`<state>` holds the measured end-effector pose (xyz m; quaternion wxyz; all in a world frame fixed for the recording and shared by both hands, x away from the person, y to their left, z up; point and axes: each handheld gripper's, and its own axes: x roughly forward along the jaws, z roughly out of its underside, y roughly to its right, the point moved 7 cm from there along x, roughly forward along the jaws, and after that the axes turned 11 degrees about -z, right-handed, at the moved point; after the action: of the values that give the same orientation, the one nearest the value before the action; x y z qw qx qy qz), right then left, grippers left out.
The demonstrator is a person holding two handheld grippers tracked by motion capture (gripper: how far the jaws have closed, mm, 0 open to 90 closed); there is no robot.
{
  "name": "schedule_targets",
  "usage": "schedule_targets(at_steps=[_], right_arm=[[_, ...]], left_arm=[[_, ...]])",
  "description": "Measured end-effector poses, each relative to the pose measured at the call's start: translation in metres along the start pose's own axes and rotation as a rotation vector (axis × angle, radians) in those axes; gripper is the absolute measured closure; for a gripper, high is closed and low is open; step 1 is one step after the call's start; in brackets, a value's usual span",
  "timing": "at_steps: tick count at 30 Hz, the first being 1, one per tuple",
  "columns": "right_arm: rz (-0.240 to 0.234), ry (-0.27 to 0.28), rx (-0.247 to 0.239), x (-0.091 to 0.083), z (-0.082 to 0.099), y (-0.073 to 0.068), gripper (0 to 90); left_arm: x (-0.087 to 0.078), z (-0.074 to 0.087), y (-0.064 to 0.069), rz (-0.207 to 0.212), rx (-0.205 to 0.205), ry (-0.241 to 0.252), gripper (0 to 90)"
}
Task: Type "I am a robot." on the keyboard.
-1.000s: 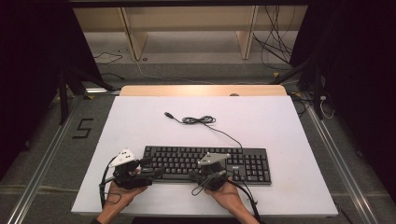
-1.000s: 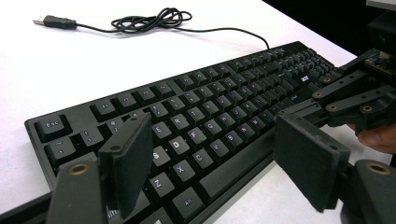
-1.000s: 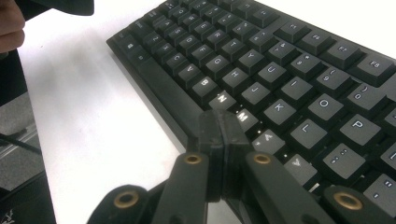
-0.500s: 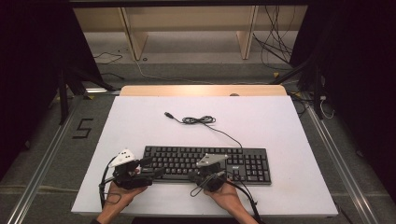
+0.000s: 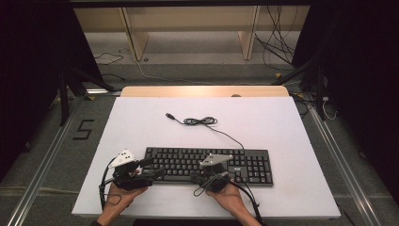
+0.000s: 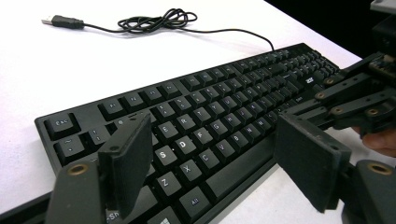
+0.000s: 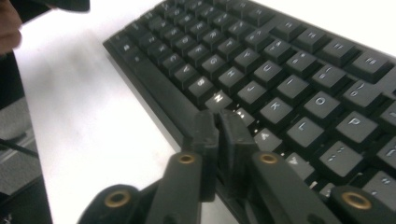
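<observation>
A black keyboard (image 5: 207,162) lies across the near half of the white table (image 5: 263,117). Its cable (image 5: 200,121) sits coiled behind it and ends in a loose USB plug (image 6: 60,21). My left gripper (image 5: 151,168) is open at the keyboard's (image 6: 210,116) front left corner, and in its own view the left gripper (image 6: 217,161) has its pads wide apart over the bottom key rows. My right gripper (image 5: 194,175) points left along the front edge. In its own view the right gripper (image 7: 218,122) has just been opening, with only a thin slit between its pads above the keyboard's (image 7: 280,70) front rim and nothing in it.
Bare white tabletop surrounds the keyboard on all sides. A wooden shelf unit (image 5: 188,28) stands beyond the table's far edge, with loose cables (image 5: 282,52) on the floor at the right. Metal rails (image 5: 42,165) run along both sides of the table.
</observation>
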<state>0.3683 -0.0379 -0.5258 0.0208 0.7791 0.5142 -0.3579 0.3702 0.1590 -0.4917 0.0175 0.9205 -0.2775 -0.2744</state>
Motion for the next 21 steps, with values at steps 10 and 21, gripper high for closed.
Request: schedule_targets(at_steps=[10,21], right_arm=[[-0.002,0.045,0.0,-0.013,-0.006,0.002,75.0],[-0.013,0.079,0.005,-0.026,-0.009,0.003,60.2]], left_arm=[[0.002,-0.001,-0.003,-0.013,-0.008,-0.006,28.2],[0.012,-0.004,-0.005,-0.025,-0.009,-0.029,35.7]])
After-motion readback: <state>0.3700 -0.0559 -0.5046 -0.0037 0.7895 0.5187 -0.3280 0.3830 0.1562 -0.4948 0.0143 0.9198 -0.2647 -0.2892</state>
